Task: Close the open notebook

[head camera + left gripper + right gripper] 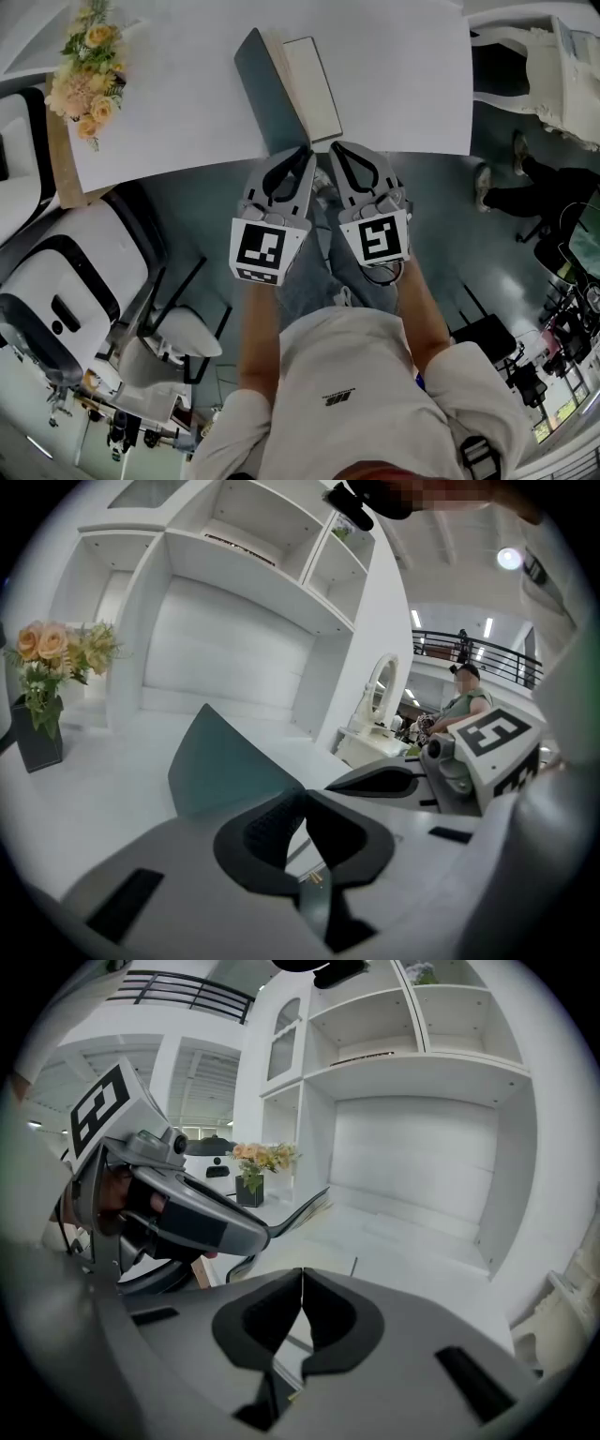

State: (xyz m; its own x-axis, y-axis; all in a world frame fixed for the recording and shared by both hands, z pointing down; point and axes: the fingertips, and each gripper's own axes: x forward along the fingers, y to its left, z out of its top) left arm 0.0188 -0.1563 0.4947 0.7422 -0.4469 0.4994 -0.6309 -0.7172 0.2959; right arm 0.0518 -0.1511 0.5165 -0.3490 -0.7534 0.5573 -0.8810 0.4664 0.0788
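- The notebook [314,80] is being shown open at the near edge of the white table [178,122], with its dark teal cover [267,89] tilted up over pale pages.
- The thin, smooth cover's near corner is being pinched between the clenched jaws of the left gripper [304,152].
- Nothing is being held by the right gripper [335,150] just beside it, and its jaws are pressed together.

Grey left gripper [306,151], right gripper [335,148], marker cubes [265,251]; white T-shirt [361,375].

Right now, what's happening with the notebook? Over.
Left gripper shut, right gripper shut, both empty. Notebook open, teal cover half raised. Flowers off to the side, not in the path.
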